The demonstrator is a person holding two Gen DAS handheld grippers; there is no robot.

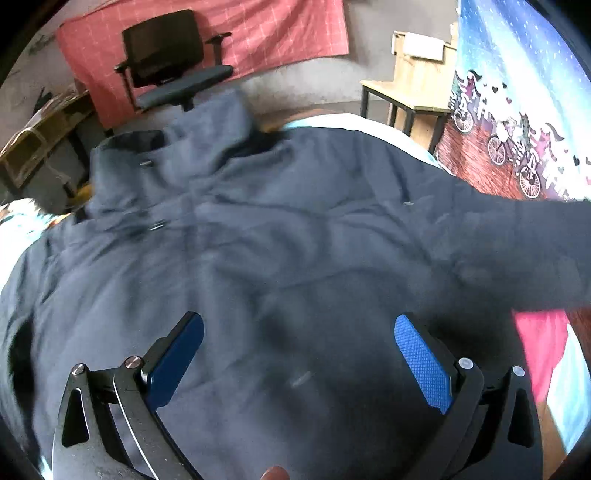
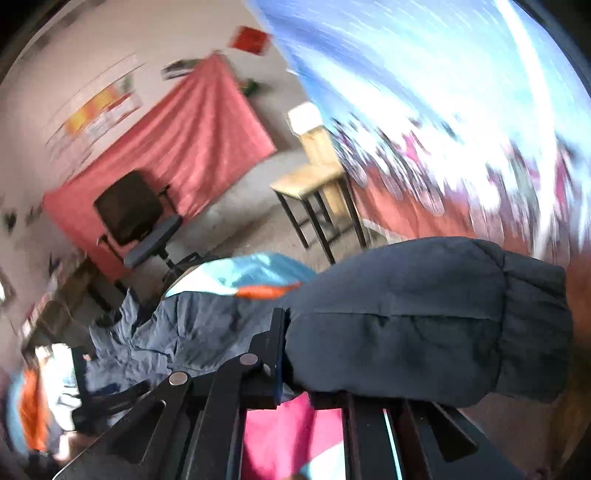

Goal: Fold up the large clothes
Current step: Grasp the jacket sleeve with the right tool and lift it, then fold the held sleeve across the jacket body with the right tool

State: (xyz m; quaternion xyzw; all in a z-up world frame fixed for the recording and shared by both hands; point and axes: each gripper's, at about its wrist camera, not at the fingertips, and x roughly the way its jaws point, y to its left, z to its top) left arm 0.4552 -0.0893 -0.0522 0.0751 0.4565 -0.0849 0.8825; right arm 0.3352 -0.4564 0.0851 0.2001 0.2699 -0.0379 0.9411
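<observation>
A large dark navy padded jacket [image 1: 258,251] lies spread on the bed, collar toward the far side. My left gripper [image 1: 297,354] hovers just above the jacket's lower body, blue pads wide apart and empty. One sleeve [image 1: 517,243] stretches off to the right and is lifted. In the right wrist view my right gripper [image 2: 295,376] is shut on that sleeve [image 2: 424,325] near its cuff and holds it above the bed; the cuff end sticks out past the fingers. The right view is motion-blurred.
A black office chair [image 1: 173,66] and a red cloth [image 1: 258,33] stand behind the bed. A wooden side table [image 1: 410,92] is at the right rear. A blue patterned hanging [image 1: 517,92] covers the right. Colourful bedding [image 2: 258,273] lies under the jacket.
</observation>
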